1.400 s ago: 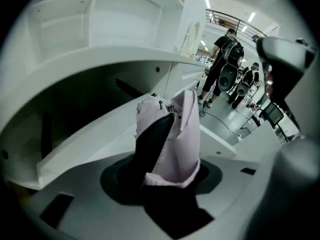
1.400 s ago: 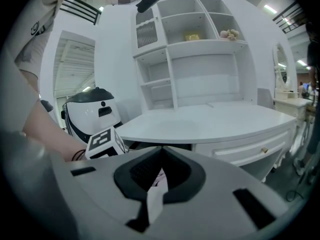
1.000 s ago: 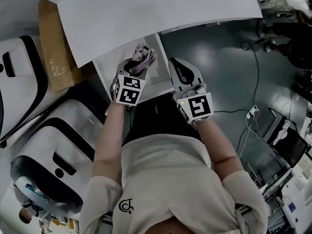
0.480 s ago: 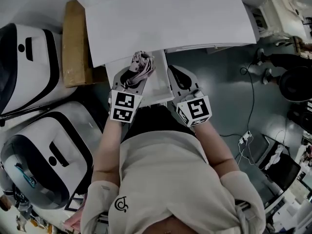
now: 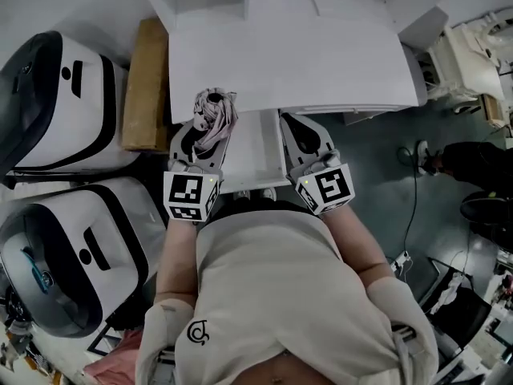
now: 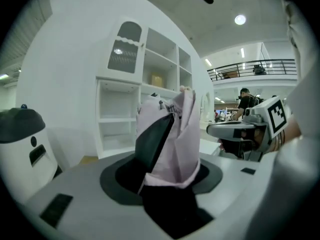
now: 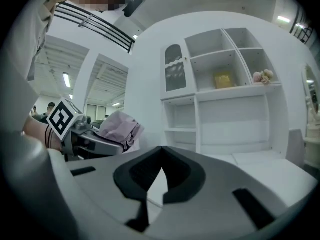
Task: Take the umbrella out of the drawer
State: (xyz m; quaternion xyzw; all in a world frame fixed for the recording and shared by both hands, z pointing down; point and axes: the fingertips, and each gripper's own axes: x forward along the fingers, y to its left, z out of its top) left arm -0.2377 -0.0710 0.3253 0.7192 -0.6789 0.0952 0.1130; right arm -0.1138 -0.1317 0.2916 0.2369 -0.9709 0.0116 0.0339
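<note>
Two grippers are up in front of the person, one at each side of the open white drawer [image 5: 255, 152], so let's take them in turn. On the drawer's left side, the left gripper [image 5: 205, 135] has the folded pale-pink fabric umbrella [image 5: 215, 107] pinched between its dark jaws. The jaws sit partly spread, pressed on the bundle from both sides, and the left gripper view shows the pink cloth standing up out of the grip with one black pad laid flat against its left face. The umbrella is out of the drawer. In the head view it sits over the drawer's far-left corner, at the edge of the flat white desk top [image 5: 280, 62] that the drawer slides out from.

Over on the drawer's right side, the right gripper [image 5: 296, 128] carries nothing. Its own view shows the two jaw tips meeting at a point, pressed together, with only white surface behind them. It points past the drawer toward a white shelf unit with open compartments [image 7: 225, 84], and a small yellow object [image 7: 223, 79] rests in one upper compartment.

What remains inside the drawer I can't make out from above. Left of the drawer, beyond the umbrella hand, a brown cardboard box [image 5: 145, 87] stands on edge against the desk. Farther left of the drawer sit two large white-and-black rounded machine shells [image 5: 60, 95].
</note>
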